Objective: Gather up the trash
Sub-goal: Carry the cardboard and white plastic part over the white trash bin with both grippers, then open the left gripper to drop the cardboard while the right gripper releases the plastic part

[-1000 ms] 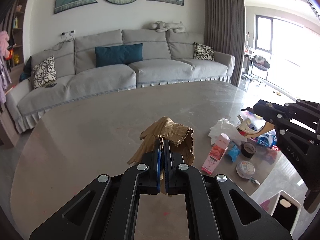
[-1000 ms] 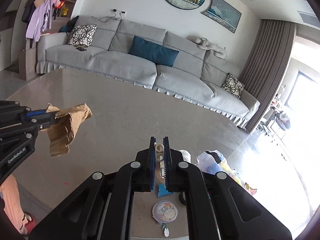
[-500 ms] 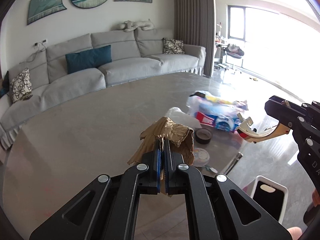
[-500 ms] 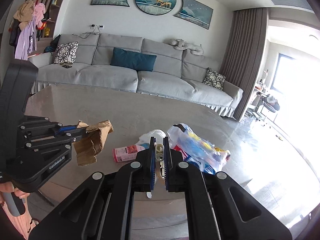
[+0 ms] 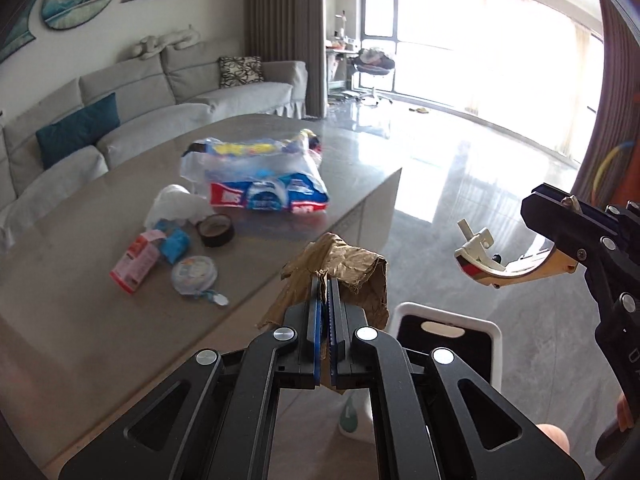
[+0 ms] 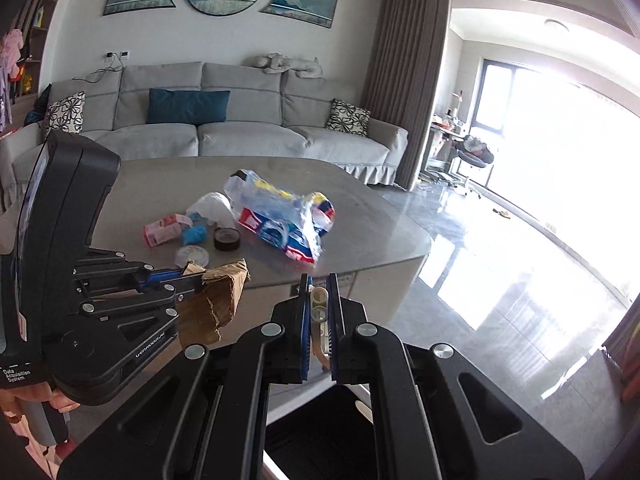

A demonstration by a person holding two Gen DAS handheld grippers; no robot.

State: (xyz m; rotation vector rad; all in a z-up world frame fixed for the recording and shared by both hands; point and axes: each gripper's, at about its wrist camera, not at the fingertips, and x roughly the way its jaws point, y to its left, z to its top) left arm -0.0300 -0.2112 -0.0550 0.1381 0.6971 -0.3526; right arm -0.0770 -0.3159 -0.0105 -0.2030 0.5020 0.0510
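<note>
My left gripper [image 5: 325,280] is shut on a crumpled piece of brown paper [image 5: 344,264], held in the air past the table's near edge. Just below and to its right on the floor stands a white bin [image 5: 444,316] with a black liner. My right gripper [image 6: 319,282] is shut on a curved cream plastic piece [image 6: 320,300] with a red and black end [image 5: 496,270]. In the right wrist view the bin's dark opening [image 6: 316,420] lies directly under the fingers. The left gripper [image 6: 196,280] and its brown paper [image 6: 218,300] hang close at the left.
Trash lies on the grey table [image 5: 60,320]: a clear bag of packets [image 5: 260,176], a white tissue [image 5: 176,204], a dark tape roll [image 5: 216,230], a pink carton [image 5: 136,260], a blue wrapper [image 5: 176,240], a round lid [image 5: 195,274]. Beyond are a grey sofa [image 6: 240,132] and glossy floor [image 6: 500,280].
Both grippers have swung right, from over the table to past its edge above the bin. Each keeps its hold; the trash pile now lies to the left.
</note>
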